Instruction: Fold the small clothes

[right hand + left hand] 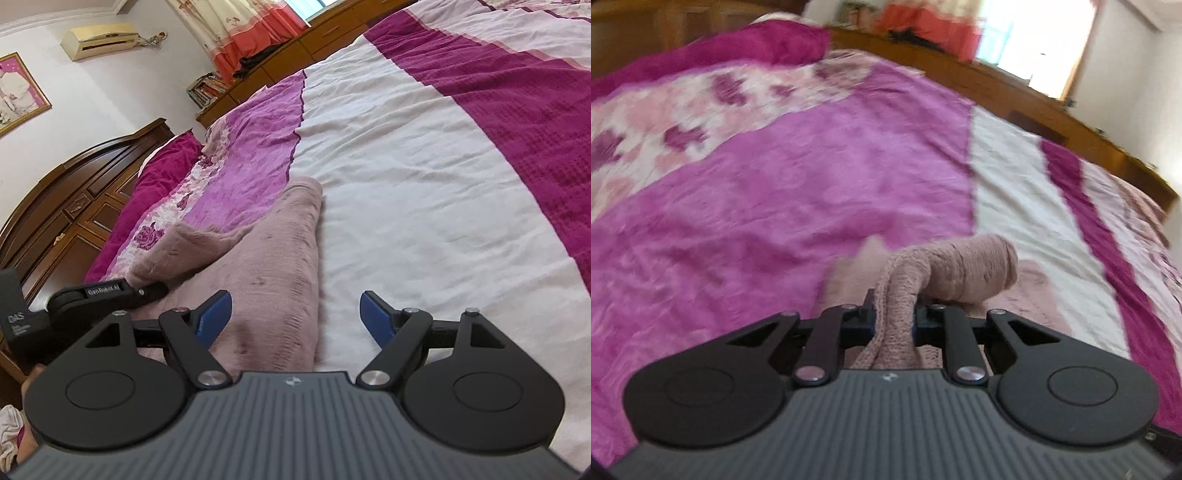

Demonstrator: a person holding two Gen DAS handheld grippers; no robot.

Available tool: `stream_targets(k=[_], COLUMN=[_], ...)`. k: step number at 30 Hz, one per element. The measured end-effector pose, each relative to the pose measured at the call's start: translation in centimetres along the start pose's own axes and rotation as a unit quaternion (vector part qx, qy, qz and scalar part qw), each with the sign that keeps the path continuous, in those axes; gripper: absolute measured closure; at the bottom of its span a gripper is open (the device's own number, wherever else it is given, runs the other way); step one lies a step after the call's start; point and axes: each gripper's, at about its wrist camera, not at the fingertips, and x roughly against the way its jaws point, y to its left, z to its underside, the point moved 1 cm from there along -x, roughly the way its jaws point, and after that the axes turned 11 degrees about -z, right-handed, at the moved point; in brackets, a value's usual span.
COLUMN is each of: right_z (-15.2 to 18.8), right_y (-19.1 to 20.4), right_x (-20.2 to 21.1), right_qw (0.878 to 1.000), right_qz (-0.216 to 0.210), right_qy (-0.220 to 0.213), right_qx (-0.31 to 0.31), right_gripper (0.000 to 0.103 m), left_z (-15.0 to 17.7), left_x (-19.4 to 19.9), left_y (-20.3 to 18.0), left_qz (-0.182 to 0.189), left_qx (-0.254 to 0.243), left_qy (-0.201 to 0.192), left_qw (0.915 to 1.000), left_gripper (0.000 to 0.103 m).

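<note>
A dusty-pink knitted garment point(280, 266) lies on the bed. In the left wrist view my left gripper point(894, 314) is shut on a bunched part of the pink garment point(945, 269) and holds it lifted off the bedspread. In the right wrist view my right gripper point(295, 317) is open, its blue pads point(216, 314) wide apart, low over the near end of the garment, holding nothing. The left gripper point(147, 290) shows at the left of that view, at the raised edge of the garment.
The bedspread point(424, 166) has white, magenta and floral pink bands. A dark wooden headboard point(85, 192) stands at the left, a magenta pillow point(162, 166) before it. A wooden cabinet point(295, 48) with curtains runs along the far side.
</note>
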Motion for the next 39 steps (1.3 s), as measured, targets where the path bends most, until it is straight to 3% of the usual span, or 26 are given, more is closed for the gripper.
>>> stream_targets(k=[4,8,12,17,22,25,30,39], right_z=[0.5,0.8,1.0,0.9,0.0,-0.7,-1.9,-3.2], right_y=[0.5,1.3,2.0,2.0,1.4,0.6,-0.1,-1.7], right_x=[-0.6,-1.0,-1.2,-1.3,-1.3,-1.7,-2.5,-5.7], right_qw=[1.0,0.999,0.999,0.999,0.999,0.999,0.998,0.99], right_qz=[-0.004,-0.009,-0.012,-0.014,-0.021,-0.024,-0.033,-0.068], right_qy=[0.012,0.02,0.025,0.029,0.024,0.026,0.036,0.087], right_qx=[0.009,0.023,0.035,0.032,0.012,-0.015,-0.037,-0.086], right_gripper=[0.021,0.021,0.021,0.021,0.021,0.012,0.009,0.005], left_z=[0.7,0.1,-0.2,-0.2,-0.2,-0.1,-0.1,0.4], left_x=[-2.1,-1.8,-1.7,-0.9,0.3,0.9,1.3,0.8], left_y=[2.0,2.0,2.3,3.6,4.6,4.6,4.1,4.2], left_qz=[0.003,-0.006,-0.015,-0.023,-0.008,-0.006,-0.018,-0.009], left_qx=[0.025,0.014,0.005,0.006,0.004,0.0,-0.023,-0.009], left_qy=[0.049,0.042,0.039,0.044,0.064,0.071,0.077,0.097], left_qw=[0.9985,0.999,0.9991,0.9988,0.9979,0.9974,0.9966,0.9952], left_gripper=[0.079,0.066,0.062,0.046,0.043,0.025,0.024,0.021])
